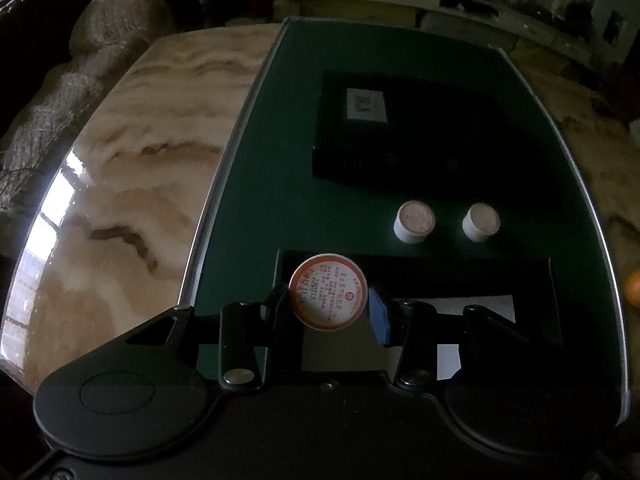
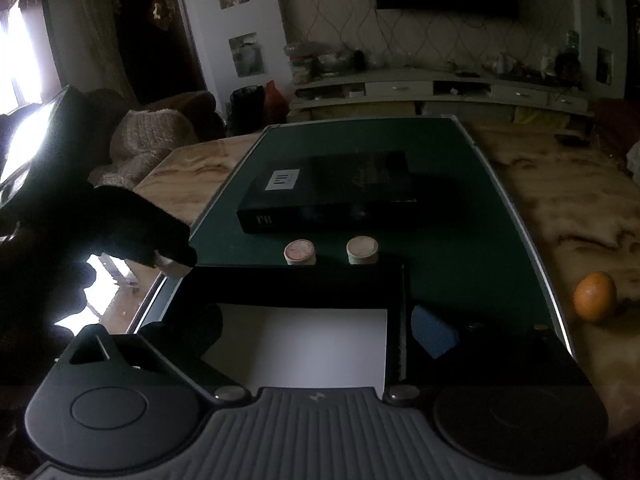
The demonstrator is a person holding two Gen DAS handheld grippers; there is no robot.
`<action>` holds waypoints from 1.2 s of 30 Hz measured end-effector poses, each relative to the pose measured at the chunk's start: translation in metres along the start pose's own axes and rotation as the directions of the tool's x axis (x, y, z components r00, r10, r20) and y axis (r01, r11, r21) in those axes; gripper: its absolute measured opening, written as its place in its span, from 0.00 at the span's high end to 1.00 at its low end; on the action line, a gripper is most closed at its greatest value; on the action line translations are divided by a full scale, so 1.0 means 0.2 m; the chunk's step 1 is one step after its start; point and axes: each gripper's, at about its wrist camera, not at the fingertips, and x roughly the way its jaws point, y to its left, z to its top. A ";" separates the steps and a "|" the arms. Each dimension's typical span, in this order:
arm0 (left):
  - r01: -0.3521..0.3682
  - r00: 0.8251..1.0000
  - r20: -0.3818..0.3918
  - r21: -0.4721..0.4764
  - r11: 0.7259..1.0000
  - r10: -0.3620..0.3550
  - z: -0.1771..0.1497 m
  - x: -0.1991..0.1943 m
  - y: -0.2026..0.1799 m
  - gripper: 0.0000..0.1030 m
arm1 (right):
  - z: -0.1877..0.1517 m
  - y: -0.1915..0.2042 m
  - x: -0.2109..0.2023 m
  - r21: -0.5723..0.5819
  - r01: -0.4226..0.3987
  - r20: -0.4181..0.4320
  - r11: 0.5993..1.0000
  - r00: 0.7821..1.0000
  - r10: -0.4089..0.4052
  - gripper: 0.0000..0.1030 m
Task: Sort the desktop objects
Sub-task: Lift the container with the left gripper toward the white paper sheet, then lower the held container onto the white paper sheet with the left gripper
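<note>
White round tub (image 1: 328, 291) sits clamped in the left gripper (image 1: 329, 310), above the open black box (image 1: 554, 300). Right gripper's (image 2: 320, 328) jaws stand apart; two small tubs (image 1: 414, 222) at twelve o'clock.

The round white container (image 1: 328, 293) between the fingers of the left gripper (image 1: 329, 308) has a red-rimmed label on its end with small red print in Chinese characters, too small to read, and a dark stamped number that looks like "190515". Ahead of the gripper lies a black box (image 1: 404, 132); its grey label (image 1: 366, 105) carries a logo that reads like "MI". The same logo stands on the box's side (image 2: 265, 220) in the right wrist view.
</note>
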 end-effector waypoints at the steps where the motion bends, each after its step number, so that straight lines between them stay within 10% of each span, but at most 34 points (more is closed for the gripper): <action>1: 0.000 1.000 -0.002 0.000 1.000 0.000 -0.01 0.00 0.00 0.60 | 0.00 0.00 0.00 0.000 0.000 0.000 1.000 1.000 0.000 0.00; 36: 0.005 0.995 -0.101 0.039 0.999 -0.001 -0.24 0.12 -0.08 0.60 | -0.04 -0.04 0.02 0.019 0.003 -0.018 1.000 1.000 -0.002 0.00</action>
